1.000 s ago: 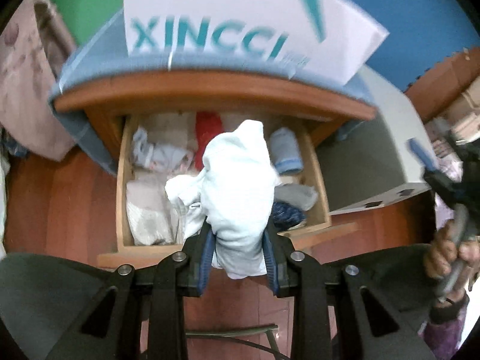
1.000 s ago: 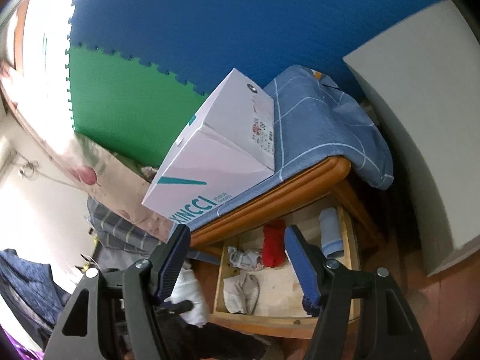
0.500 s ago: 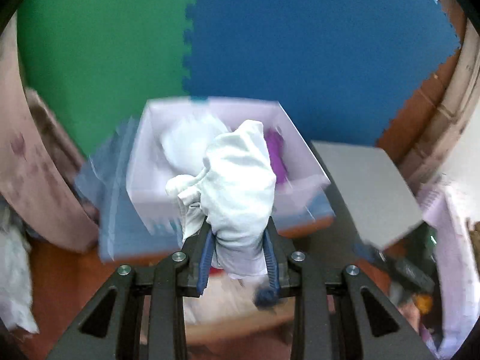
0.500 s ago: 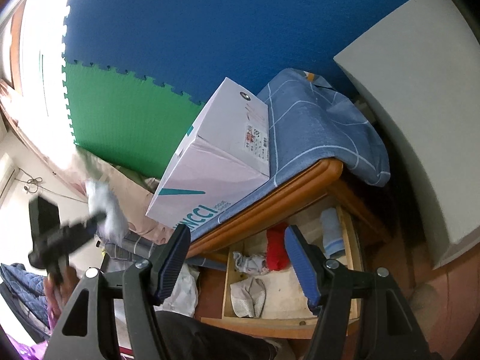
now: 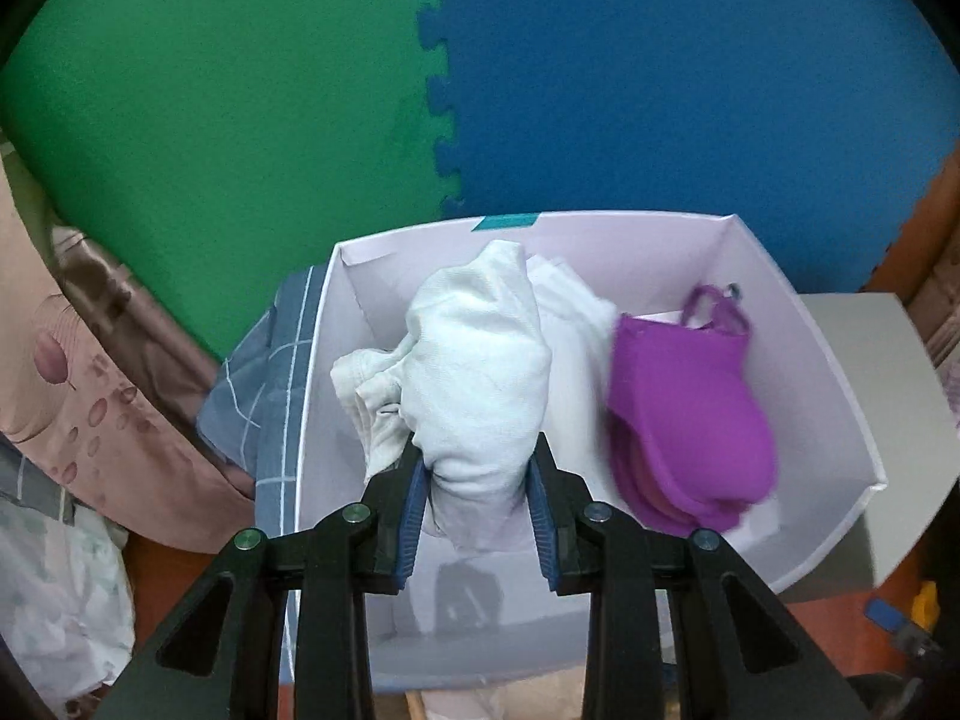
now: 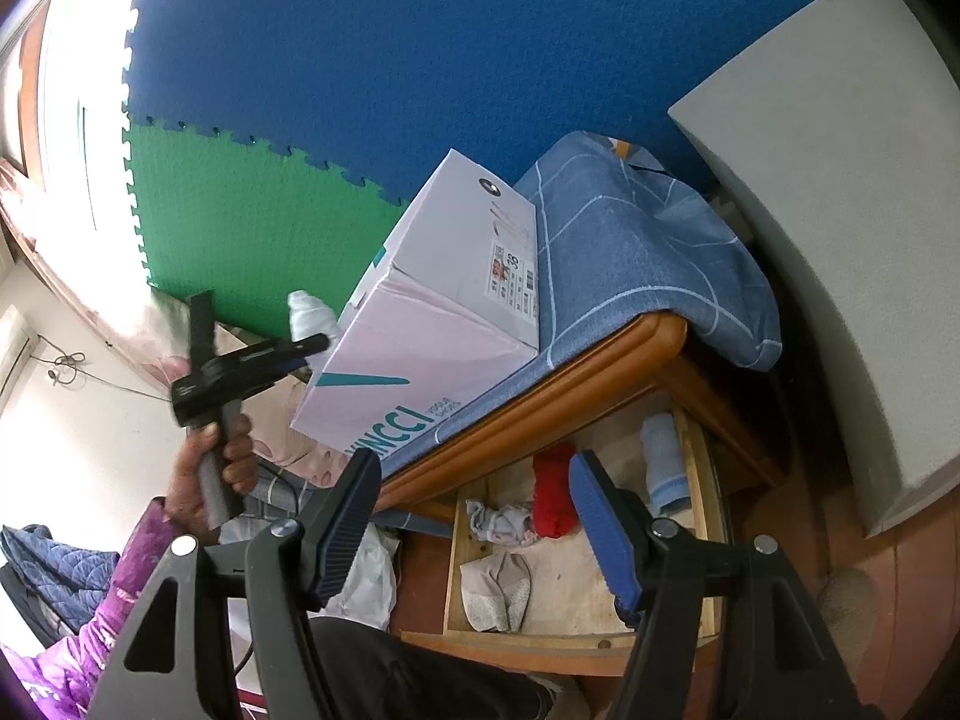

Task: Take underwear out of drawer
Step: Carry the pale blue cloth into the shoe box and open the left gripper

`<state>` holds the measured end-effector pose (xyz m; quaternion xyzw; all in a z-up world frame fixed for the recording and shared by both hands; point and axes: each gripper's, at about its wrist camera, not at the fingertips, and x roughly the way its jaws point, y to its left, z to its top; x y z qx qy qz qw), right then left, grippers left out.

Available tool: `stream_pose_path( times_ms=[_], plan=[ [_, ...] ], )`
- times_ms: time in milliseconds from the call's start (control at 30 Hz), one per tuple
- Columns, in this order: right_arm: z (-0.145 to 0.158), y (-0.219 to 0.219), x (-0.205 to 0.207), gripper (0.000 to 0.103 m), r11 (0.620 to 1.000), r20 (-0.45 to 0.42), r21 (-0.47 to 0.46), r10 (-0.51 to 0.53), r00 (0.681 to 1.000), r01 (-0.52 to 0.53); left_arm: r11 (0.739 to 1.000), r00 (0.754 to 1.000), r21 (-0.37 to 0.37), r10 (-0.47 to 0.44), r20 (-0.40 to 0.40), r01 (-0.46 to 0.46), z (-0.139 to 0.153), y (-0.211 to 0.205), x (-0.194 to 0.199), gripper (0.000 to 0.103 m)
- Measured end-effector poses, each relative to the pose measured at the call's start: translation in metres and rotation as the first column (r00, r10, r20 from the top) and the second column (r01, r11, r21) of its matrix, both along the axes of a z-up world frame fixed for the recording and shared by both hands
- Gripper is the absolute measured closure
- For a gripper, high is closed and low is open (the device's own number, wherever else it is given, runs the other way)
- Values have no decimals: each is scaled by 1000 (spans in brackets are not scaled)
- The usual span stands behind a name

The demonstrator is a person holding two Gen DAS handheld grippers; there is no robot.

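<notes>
Your left tool point(image 5: 477, 480) is clamped on the white underwear point(image 5: 480, 378), poised over the open box point(image 5: 828, 372) at its 9 o'clock side, beside a purple garment point(image 5: 684, 408). Your right tool point(image 6: 474, 516) gapes wide and empty above the drawer point(image 6: 456, 570), where several pieces point(image 6: 555, 498) remain.

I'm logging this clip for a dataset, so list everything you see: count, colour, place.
white underwear: one, held above the box
box: one, white, open, on the nightstand
purple garment: one, inside the box
white cloth: one, inside the box
nightstand: one, brown wood
blue checked cloth: one, over the nightstand top
drawer: one, open
red garment: one, in drawer
light blue roll: one, in drawer
grey-white pieces: two, drawer front
foam mats: green and blue, wall
left claw: shut on the underwear
right claw: open, empty
hand: holding the left claw's handle
</notes>
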<state>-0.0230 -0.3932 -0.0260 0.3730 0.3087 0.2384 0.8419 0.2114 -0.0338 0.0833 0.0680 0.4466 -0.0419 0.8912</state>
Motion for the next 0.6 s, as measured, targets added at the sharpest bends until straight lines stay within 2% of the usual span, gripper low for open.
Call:
stream_pose_path(
  times_ms=[200, 267, 333, 367, 433, 600],
  plan=[
    [0, 2, 1, 36, 1000, -5, -6, 5, 1000, -5, 998, 999, 59, -12, -45, 14, -24, -7, 13, 63],
    [-1, 2, 2, 36, 1000, -7, -9, 6, 1000, -6, 995, 999, 99, 1, -32, 2, -28, -9, 14, 53],
    [-1, 3, 2, 36, 1000, -9, -16, 7, 1000, -7, 990, 1000, 141, 6, -1, -6, -27, -11, 11, 37],
    [-1, 3, 2, 36, 1000, -9, -18, 7, 1000, -7, 988, 1000, 153, 8, 18, -10, -26, -11, 9, 34],
    [0, 4, 1, 36, 1000, -9, -27, 5, 1000, -5, 990, 998, 144, 6, 65, -15, -19, -9, 0, 29],
    [0, 16, 2, 36, 995, -22, -83, 48, 999, -50, 999, 977, 48, 6, 213, -16, 7, 4, -44, 22]
  ],
)
